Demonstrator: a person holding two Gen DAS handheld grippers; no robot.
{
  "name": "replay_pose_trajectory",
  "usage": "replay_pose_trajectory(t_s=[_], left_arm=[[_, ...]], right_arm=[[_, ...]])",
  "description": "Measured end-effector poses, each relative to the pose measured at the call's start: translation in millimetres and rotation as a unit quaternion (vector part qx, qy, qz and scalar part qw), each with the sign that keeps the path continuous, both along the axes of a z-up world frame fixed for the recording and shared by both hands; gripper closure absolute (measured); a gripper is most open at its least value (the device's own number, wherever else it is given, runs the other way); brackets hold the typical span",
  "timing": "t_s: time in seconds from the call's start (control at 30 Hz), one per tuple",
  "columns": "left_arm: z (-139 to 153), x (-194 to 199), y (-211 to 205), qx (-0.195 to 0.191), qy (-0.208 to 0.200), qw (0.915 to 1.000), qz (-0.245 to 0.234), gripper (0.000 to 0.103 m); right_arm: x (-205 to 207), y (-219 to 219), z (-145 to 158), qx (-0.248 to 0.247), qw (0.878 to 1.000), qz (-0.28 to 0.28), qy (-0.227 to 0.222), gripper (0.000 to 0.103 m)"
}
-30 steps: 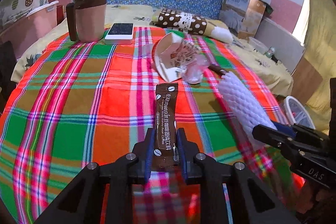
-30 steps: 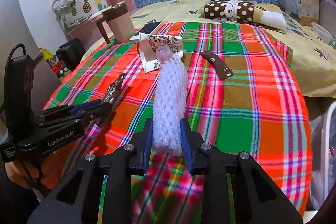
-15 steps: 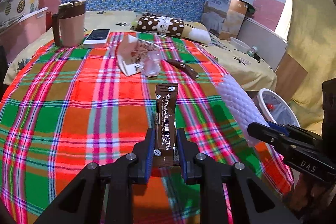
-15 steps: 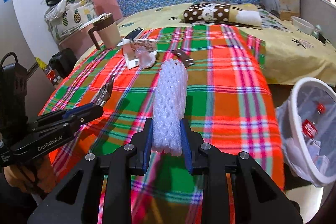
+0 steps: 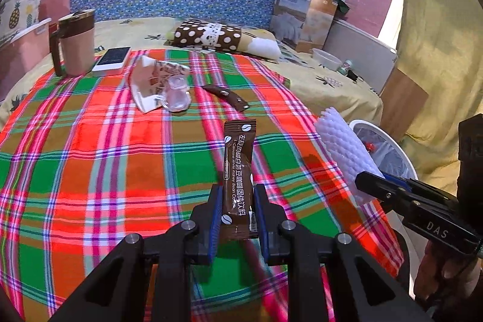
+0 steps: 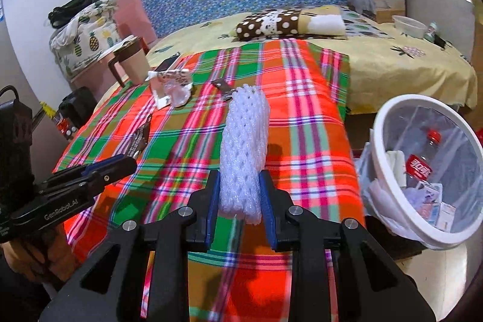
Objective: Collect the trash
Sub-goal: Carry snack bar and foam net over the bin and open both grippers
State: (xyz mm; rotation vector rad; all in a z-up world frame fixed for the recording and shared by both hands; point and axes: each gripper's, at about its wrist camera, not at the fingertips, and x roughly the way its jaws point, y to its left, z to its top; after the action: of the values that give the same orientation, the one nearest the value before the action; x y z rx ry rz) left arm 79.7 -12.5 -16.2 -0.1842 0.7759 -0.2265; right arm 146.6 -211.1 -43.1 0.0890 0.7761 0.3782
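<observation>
My left gripper (image 5: pixel 238 210) is shut on a brown coffee sachet (image 5: pixel 238 168) and holds it above the plaid cloth (image 5: pixel 90 159). My right gripper (image 6: pixel 240 195) is shut on a white foam net sleeve (image 6: pixel 246 147), also above the cloth. The sleeve also shows in the left wrist view (image 5: pixel 344 153), and the left gripper (image 6: pixel 120 165) shows in the right wrist view. A white trash bin (image 6: pixel 428 168) with a bottle and wrappers inside stands by the bed's right edge. A crushed paper cup (image 5: pixel 151 83), a clear plastic cup (image 5: pixel 178 92) and a brown wrapper (image 5: pixel 229 98) lie on the cloth.
A brown lidded mug (image 5: pixel 75 44) and a phone (image 5: pixel 113 58) sit at the cloth's far left. A polka-dot pillow (image 5: pixel 211 35) and a cardboard box (image 5: pixel 302 17) are at the back. A small bowl (image 6: pixel 409 24) rests on the yellow sheet.
Both grippers have drawn back and swung right with their items held. The trash bin has come into fuller view at the right.
</observation>
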Motion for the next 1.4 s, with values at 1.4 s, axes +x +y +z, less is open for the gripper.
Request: replay_pose_trajectory(t_s=[1.4], left_arm=[[-1,73,-212,-0.007,0.004,0.9791,-0.203,0.082]], right_arm=[[-15,-160,-11,0.008,0.979,-0.203,0.011,0.075]])
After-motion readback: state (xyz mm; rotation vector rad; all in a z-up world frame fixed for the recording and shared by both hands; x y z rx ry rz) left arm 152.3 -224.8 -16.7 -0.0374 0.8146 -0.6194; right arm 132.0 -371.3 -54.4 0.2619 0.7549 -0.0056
